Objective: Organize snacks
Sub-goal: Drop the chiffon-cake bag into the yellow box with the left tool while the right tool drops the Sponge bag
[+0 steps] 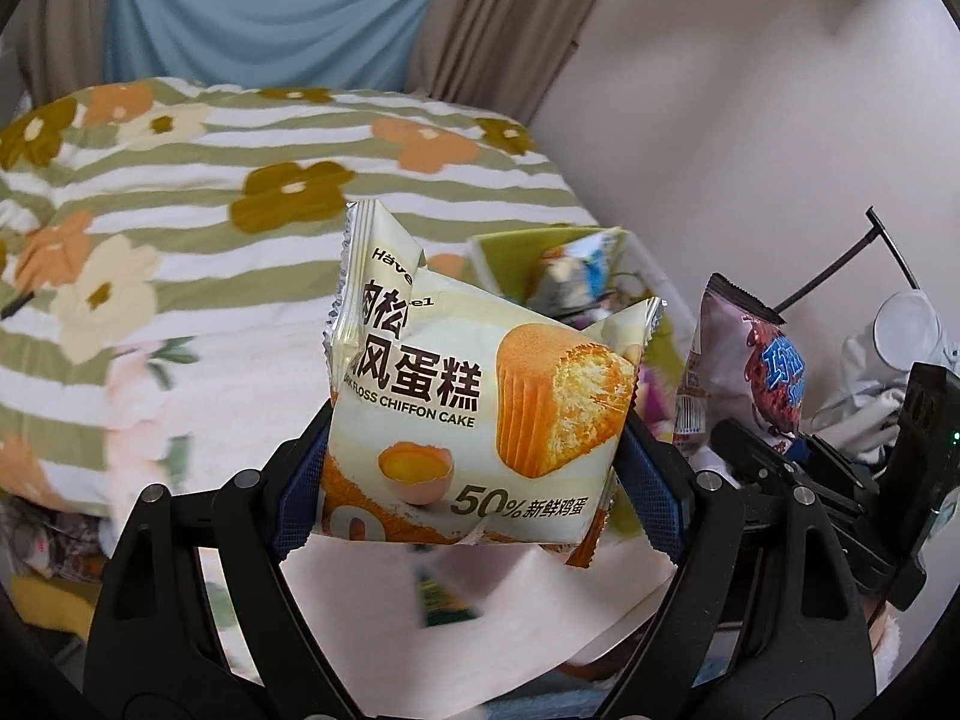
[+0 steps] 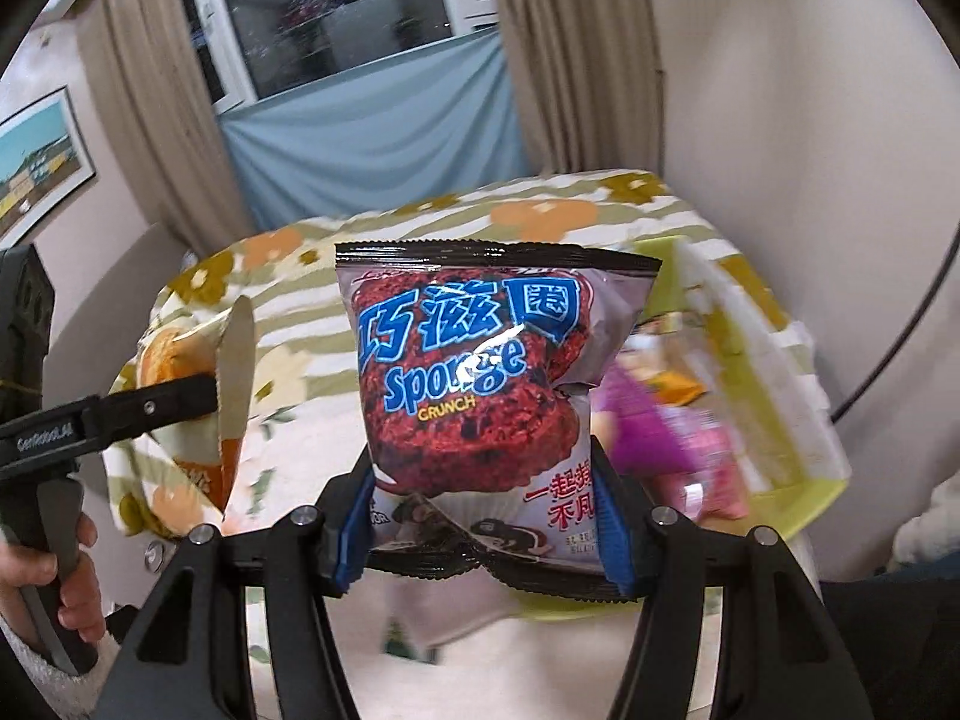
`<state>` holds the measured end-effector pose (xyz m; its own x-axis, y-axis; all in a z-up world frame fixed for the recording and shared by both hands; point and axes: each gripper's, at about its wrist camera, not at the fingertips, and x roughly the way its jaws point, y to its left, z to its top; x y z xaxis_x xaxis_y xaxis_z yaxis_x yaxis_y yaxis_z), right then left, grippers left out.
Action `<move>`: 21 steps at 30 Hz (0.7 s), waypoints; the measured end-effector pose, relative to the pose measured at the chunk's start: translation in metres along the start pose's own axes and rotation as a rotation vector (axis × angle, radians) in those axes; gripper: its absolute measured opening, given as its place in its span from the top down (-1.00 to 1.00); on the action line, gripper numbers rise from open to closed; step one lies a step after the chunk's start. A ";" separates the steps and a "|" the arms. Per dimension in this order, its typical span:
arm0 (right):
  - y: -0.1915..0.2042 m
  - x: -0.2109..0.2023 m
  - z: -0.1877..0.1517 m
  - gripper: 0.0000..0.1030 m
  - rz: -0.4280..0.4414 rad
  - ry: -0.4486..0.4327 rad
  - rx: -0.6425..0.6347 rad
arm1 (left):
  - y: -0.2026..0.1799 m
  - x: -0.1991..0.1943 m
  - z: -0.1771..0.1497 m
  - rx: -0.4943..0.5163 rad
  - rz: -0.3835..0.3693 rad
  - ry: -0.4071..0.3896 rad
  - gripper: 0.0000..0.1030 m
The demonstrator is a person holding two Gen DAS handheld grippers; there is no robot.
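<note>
Above your flower-striped bedspread [image 1: 180, 192], beside the green-lined bin [image 2: 774, 360] of snacks, you hold two packets aloft. Your left gripper [image 1: 474, 480] clamps the lower sides of the cream chiffon cake packet [image 1: 474, 396], which stands upright, its long axis vertical, printed face toward the camera. Your right gripper [image 2: 480, 534] is clenched on the bottom of the purple Sponge Crunch packet [image 2: 480, 372], also upright, black top seal pointing up.
</note>
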<state>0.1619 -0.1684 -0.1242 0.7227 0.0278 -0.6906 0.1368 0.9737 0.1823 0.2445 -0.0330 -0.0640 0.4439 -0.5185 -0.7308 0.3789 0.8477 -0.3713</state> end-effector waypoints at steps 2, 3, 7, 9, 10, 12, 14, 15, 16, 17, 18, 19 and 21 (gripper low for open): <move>-0.024 -0.004 0.005 -0.10 -0.003 -0.003 0.004 | -0.022 0.015 0.002 -0.016 -0.012 0.004 -0.62; -0.036 -0.006 0.008 -0.10 -0.002 -0.001 0.004 | -0.039 0.026 0.003 -0.021 -0.022 0.006 -0.62; -0.080 -0.009 0.023 -0.10 0.002 -0.001 -0.020 | -0.090 0.064 0.008 -0.019 -0.018 0.019 -0.62; -0.095 -0.010 0.028 -0.10 0.008 0.001 -0.026 | -0.113 0.086 0.011 -0.027 -0.017 0.026 -0.62; -0.102 -0.009 0.031 -0.10 0.012 0.001 -0.029 | -0.123 0.095 0.013 -0.027 -0.011 0.030 -0.62; -0.120 -0.007 0.036 -0.10 0.022 0.004 -0.034 | -0.142 0.115 0.017 -0.027 0.003 0.042 -0.62; -0.136 -0.010 0.039 -0.10 0.033 0.010 -0.031 | -0.154 0.130 0.021 -0.029 0.015 0.046 -0.62; -0.140 -0.007 0.042 -0.10 0.039 0.014 -0.032 | -0.159 0.136 0.023 -0.030 0.023 0.050 -0.64; -0.145 -0.006 0.043 -0.10 0.043 0.018 -0.035 | -0.165 0.146 0.025 -0.031 0.030 0.063 -0.74; -0.152 -0.005 0.047 -0.10 0.049 0.023 -0.040 | -0.169 0.154 0.026 -0.031 0.035 0.080 -0.79; -0.154 -0.004 0.048 -0.10 0.054 0.028 -0.043 | -0.171 0.162 0.027 -0.040 0.051 0.095 -0.82; -0.158 -0.001 0.050 -0.10 0.063 0.035 -0.046 | -0.171 0.165 0.026 -0.048 0.067 0.098 -0.88; -0.163 0.001 0.052 -0.10 0.081 0.038 -0.053 | -0.171 0.166 0.022 -0.063 0.075 0.098 -0.90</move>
<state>0.1752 -0.3391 -0.1182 0.7033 0.1144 -0.7016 0.0426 0.9784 0.2023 0.2710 -0.2660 -0.1094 0.3864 -0.4422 -0.8095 0.2939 0.8909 -0.3463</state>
